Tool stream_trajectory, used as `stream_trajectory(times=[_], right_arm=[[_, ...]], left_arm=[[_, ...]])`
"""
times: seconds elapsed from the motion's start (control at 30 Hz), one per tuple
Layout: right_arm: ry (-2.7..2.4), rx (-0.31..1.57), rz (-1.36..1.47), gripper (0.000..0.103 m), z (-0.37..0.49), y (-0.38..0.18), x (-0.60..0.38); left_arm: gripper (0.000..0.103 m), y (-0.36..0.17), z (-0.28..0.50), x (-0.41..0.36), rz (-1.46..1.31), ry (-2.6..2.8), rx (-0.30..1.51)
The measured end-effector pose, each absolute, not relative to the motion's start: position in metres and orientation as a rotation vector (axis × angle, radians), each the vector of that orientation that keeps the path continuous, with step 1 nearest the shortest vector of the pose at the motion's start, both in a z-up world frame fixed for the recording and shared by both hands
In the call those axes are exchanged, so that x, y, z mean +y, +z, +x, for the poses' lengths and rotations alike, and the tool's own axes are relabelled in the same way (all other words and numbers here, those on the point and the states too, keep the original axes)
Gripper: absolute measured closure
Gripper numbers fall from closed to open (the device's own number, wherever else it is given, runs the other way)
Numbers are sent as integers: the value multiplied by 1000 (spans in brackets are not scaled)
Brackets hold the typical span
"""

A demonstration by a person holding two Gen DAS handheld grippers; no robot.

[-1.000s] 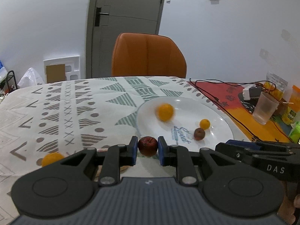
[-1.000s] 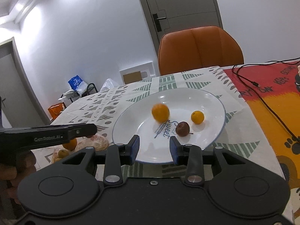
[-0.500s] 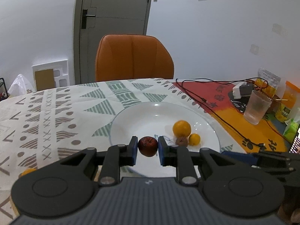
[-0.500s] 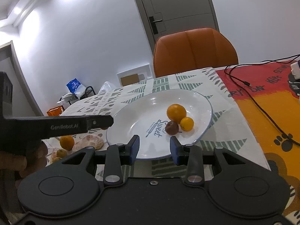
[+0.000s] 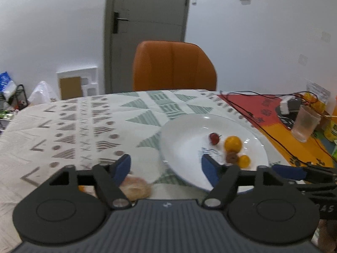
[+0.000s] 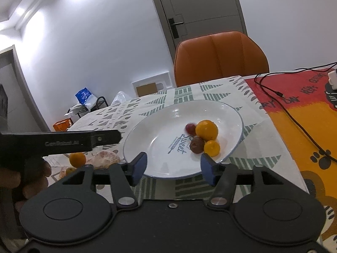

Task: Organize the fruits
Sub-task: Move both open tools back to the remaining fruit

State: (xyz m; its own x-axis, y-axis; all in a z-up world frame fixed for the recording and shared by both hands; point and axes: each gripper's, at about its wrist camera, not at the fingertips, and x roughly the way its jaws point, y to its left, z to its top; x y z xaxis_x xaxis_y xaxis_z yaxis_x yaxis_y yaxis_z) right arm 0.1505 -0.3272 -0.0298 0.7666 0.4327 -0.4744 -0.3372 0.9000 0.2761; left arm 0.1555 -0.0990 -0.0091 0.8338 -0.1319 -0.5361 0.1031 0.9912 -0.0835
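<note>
From the left wrist camera: the left gripper (image 5: 166, 165) stands wide, its jaws having just been opening, with nothing between them. Its blue pads (image 5: 122, 165) frame the near left rim of the white plate (image 5: 185, 130). On the plate lie a small red fruit (image 5: 214, 138), a large orange (image 5: 232, 144), a brown fruit (image 5: 231, 157) and a small orange (image 5: 244, 161); the last three sit close together, the red fruit just left of the large orange. A pale peeled fruit (image 5: 134, 187) lies on the patterned tablecloth (image 5: 84, 126) just beside the left pad. A plastic cup (image 5: 304, 123) stands at the right, well apart from the plate.

From the right wrist camera: the right gripper (image 6: 172, 167) is moderately open, jaws having just been opening, nothing between them; it hangs over the plate's near rim (image 6: 168, 176). The four fruits cluster on the plate's right half. Left of the plate, on the cloth, lie a loose orange (image 6: 77, 159) and the peeled fruit. The left gripper's black body enters from the left, held by a hand (image 6: 31, 179). An orange chair (image 6: 221, 57) stands behind the table.
</note>
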Motion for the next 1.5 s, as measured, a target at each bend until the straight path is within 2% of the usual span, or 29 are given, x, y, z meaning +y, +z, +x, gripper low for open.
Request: stream_trajectory(times=[0.13,0.23,0.3,0.33,0.57,0.7,1.37,1.5], right_arm=[[439,550,166,27,148,-27,-319],[447,543,141,18,145,-24,-310],[452,545,137,3,144,-24,-305],[451,543,135,0,143,-23,-303],[469,546,135,0,140,-18,-291],[472,526,126,0,134,-14,-286],[561,565,84,0,128,-11,-239],[575,572,79,0,127,-11,-232]], left_arm=[[16,-9,146,-82,-55,-85,571],[13,-9,139,-70,-75,-58,572],[12,-8,134,-62,-80,-44,565],[11,-7,132,-59,-81,-40,561],[6,-3,113,-29,-131,-15,542],[0,-1,103,-15,-152,-1,532],[2,2,66,42,-222,80,533],[8,-2,61,47,-221,83,540]])
